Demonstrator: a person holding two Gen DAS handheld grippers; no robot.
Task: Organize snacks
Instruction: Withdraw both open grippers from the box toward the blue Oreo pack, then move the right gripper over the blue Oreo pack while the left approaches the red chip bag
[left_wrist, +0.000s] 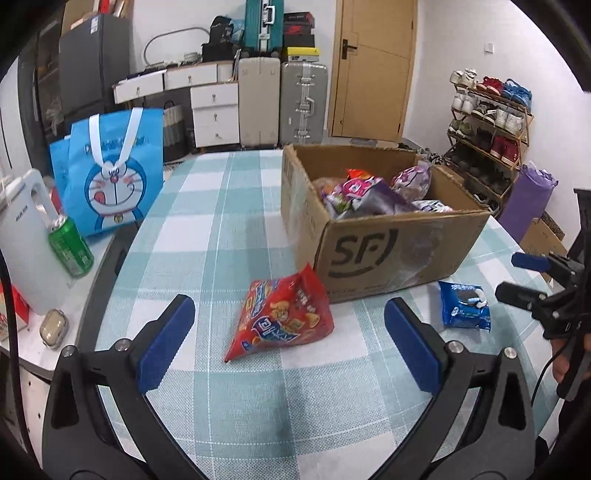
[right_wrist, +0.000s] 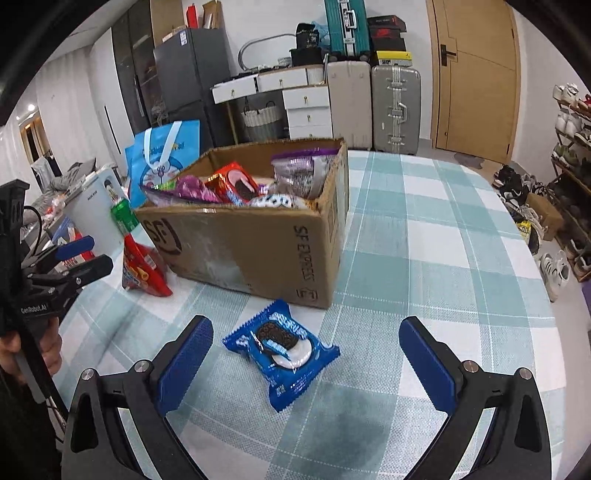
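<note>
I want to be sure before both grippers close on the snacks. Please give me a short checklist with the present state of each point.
1. Left gripper open, nothing held: ok.
2. Red crinkled snack bag between the left fingers: ok.
3. Right gripper open, nothing held: ok.
4. Blue cookie packet between the right fingers: ok.
5. Brown cardboard box open on top: ok.
6. Room left in the box for two more: cannot tell.

Left gripper (left_wrist: 288, 328) jaws wide apart, red snack bag (left_wrist: 284, 317) lying between them on checked tablecloth (left_wrist: 207, 229), just before cardboard box (left_wrist: 388, 251); blue cookie packet (left_wrist: 466, 305) right.
</note>
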